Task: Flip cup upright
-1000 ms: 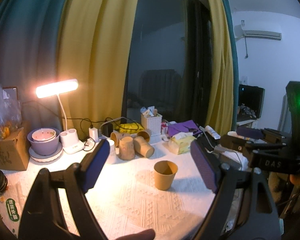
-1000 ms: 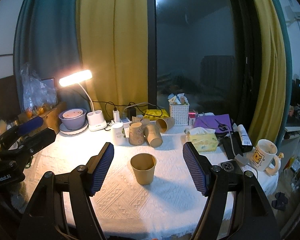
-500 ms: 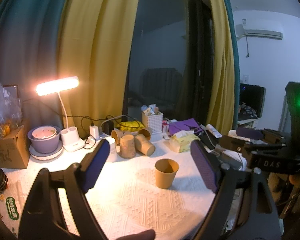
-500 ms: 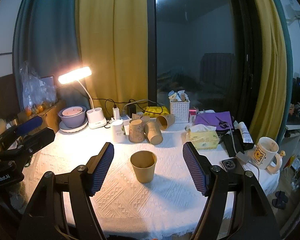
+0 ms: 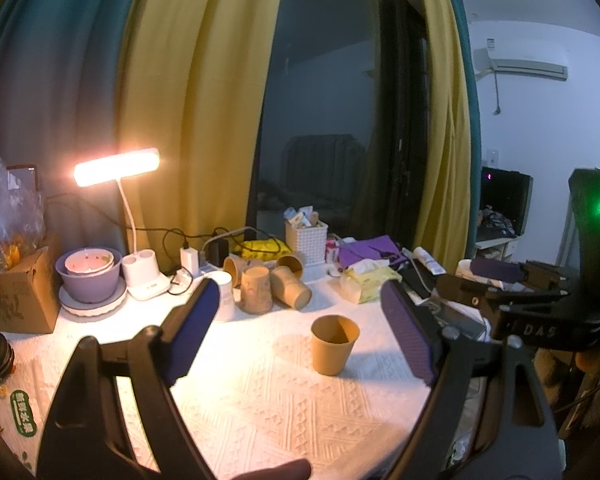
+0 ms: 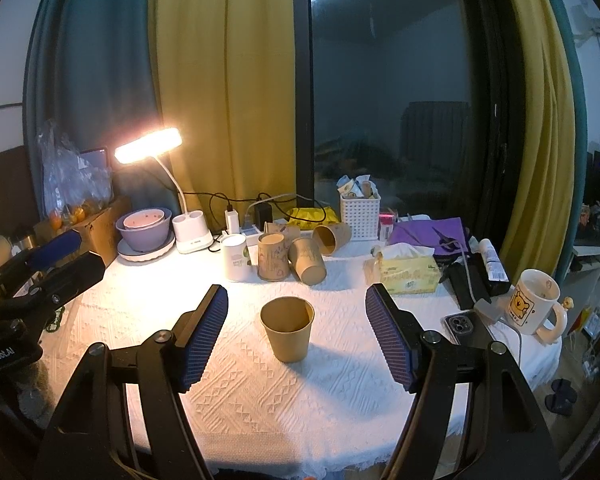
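A brown paper cup (image 6: 287, 329) stands upright, mouth up, on the white tablecloth (image 6: 284, 400); it also shows in the left wrist view (image 5: 333, 345). My right gripper (image 6: 297, 334) is open and empty, its blue pads on either side of the cup and nearer the camera, not touching it. My left gripper (image 5: 300, 330) is open and empty, held above the table to the left of the cup. The right gripper shows at the right edge of the left wrist view (image 5: 500, 280); the left gripper shows at the left edge of the right wrist view (image 6: 48, 264).
Several paper cups (image 6: 292, 252), upright and tipped, cluster at the back with a white cup (image 6: 235, 258), lit desk lamp (image 6: 148, 150), purple bowl (image 6: 144, 229), white basket (image 6: 360, 216), tissue box (image 6: 408, 270). A bear mug (image 6: 536, 306) and phone (image 6: 466, 328) sit at the right edge.
Both views have drifted slightly; the cup sits a little higher in both views. The cup stays upright and both grippers stay open.
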{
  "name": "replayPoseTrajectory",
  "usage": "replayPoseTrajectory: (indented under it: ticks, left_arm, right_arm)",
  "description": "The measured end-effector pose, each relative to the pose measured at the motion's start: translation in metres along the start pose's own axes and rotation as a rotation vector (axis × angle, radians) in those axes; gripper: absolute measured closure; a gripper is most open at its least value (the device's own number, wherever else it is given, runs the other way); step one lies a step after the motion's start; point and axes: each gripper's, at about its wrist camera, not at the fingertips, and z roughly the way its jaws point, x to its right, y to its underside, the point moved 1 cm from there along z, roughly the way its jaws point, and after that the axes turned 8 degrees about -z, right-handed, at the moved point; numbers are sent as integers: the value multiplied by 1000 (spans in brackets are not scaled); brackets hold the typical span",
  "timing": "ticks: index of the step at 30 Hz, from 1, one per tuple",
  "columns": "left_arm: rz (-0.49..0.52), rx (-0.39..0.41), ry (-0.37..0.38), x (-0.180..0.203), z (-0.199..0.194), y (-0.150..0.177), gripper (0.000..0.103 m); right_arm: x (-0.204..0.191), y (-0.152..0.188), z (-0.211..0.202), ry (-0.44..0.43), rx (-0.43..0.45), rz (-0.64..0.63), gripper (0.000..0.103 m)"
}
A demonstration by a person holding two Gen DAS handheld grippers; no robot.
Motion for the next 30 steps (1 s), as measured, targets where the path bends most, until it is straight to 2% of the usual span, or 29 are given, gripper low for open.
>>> replayPoseTrajectory:
  ticks: [30]
  left_arm:
    - [-3, -2, -1, 0, 0, 1, 19]
  right_arm:
    - [-3, 0, 2, -3, -10, 2, 29]
